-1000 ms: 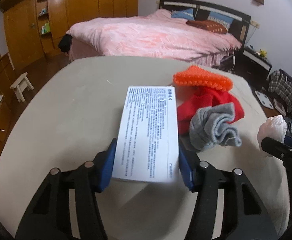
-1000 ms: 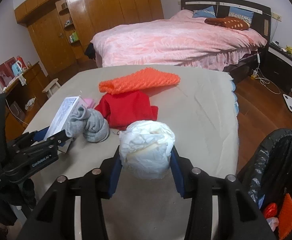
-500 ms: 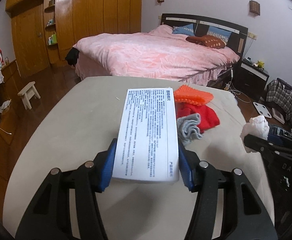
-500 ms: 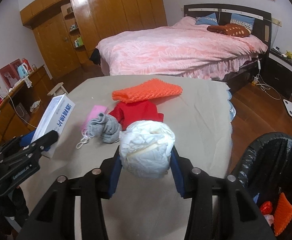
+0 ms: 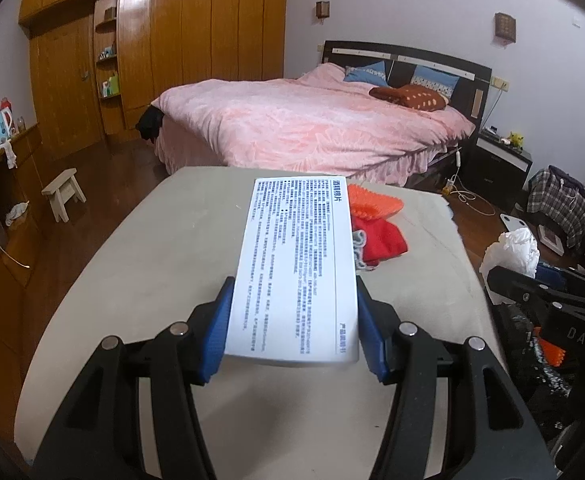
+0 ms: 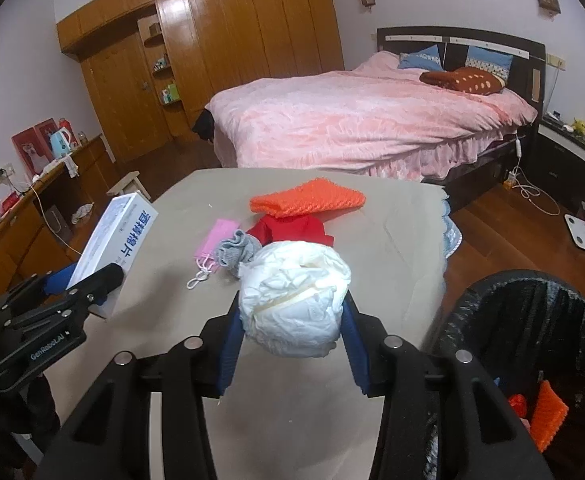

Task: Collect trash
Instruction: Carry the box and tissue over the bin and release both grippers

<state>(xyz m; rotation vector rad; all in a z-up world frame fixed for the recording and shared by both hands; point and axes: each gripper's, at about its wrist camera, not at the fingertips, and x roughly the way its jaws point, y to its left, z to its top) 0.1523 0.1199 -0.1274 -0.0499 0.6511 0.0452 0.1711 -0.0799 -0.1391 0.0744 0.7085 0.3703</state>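
Note:
My left gripper is shut on a flat white box printed with blue text, held above the beige table. The same box shows at the left of the right wrist view. A crumpled white paper wad sits squeezed between the blue pads of my right gripper, and it appears again at the right edge of the left wrist view. To the right, low beside the table, stands a black bin lined with a dark bag, with orange scraps inside.
On the table lie an orange knitted cloth, a red cloth, a grey sock and a pink face mask. Behind it is a bed with a pink cover; a small wooden stool stands on the floor at left.
Both grippers have risen and pulled back from the clothes with their loads still held. The table and clothes now look smaller and lower, and more of the black bin shows at right.

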